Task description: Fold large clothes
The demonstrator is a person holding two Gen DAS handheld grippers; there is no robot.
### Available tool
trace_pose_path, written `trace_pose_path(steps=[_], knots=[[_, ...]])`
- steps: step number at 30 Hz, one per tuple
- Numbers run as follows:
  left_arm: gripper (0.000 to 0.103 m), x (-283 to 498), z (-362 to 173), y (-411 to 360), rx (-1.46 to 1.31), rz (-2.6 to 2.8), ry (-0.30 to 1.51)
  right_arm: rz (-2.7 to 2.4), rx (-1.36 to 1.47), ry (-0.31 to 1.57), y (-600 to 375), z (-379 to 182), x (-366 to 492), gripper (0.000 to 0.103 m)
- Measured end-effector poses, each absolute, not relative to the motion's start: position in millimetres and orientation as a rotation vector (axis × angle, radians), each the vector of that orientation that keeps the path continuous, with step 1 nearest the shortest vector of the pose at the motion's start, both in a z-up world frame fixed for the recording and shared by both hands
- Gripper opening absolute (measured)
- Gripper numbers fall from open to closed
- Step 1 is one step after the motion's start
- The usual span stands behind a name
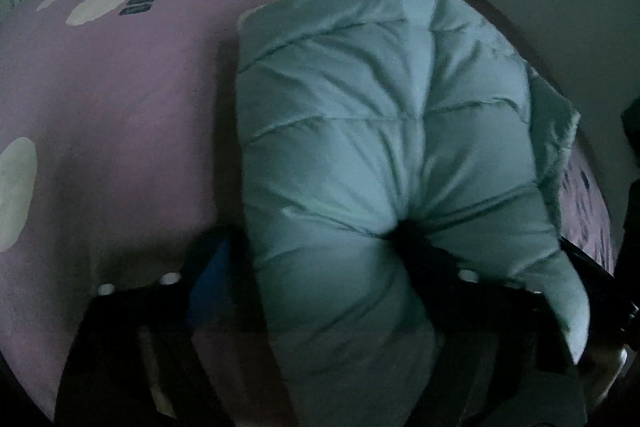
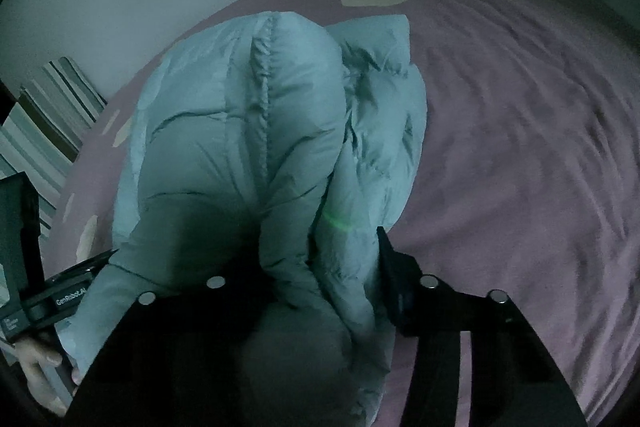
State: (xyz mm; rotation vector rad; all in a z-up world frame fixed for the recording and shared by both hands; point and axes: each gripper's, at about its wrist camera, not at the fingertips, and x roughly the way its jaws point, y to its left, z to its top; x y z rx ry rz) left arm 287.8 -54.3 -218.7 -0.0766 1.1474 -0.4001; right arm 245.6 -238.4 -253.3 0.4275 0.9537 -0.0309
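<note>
A pale blue quilted puffer jacket [image 1: 360,127] lies bunched on a pink bed sheet [image 1: 120,107] with cream spots. In the left wrist view my left gripper [image 1: 320,245] has a thick fold of the jacket between its dark fingers, and creases radiate from the pinch at the right finger. In the right wrist view the jacket [image 2: 240,147] rises as a padded hump with a stitched seam down its middle. My right gripper [image 2: 320,247] pinches its near edge; the right finger [image 2: 394,279] presses the fabric and the left one is buried in shadow.
The left hand-held gripper body [image 2: 60,303] and a hand [image 2: 36,359] show at the lower left of the right wrist view. A striped cloth [image 2: 48,107] lies by the wall beyond the bed. The pink sheet [image 2: 520,147] spreads wide to the right.
</note>
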Motion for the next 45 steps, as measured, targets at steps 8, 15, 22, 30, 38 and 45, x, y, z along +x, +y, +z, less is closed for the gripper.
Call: trace_pose_path(steps=[8,15,22,30,38,45], knots=[[0.061,283.5,-214.9,-57.3,-0.08,-0.431,1.134,-0.008,0.447,0.93,-238.4,-254.0,237.7,0.036],[0.05,282.4,-210.0,-51.7,-0.085,-0.457,1.111,0.023,0.489,0.89,-241.4,-254.8,227.6,0.028],[0.047,280.9,-204.8,-39.3,-0.115,-0.454,1.103,0.065,0.492,0.869,-230.9,-250.1,230.2,0.025],[0.046,293.0,-200.5,-4.5,-0.144,-0.391,1.096,0.127,0.471,0.871,-200.0,-246.8,262.1,0.024],[0.046,303.7,-202.2,36.7,-0.187,-0.335,1.094,0.191,0.439,0.892,-173.3,-252.2,295.1,0.024],[0.048,303.7,-203.2,38.7,-0.201,-0.337,1.082,0.192,0.471,0.906,-187.9,-259.3,295.5,0.025]])
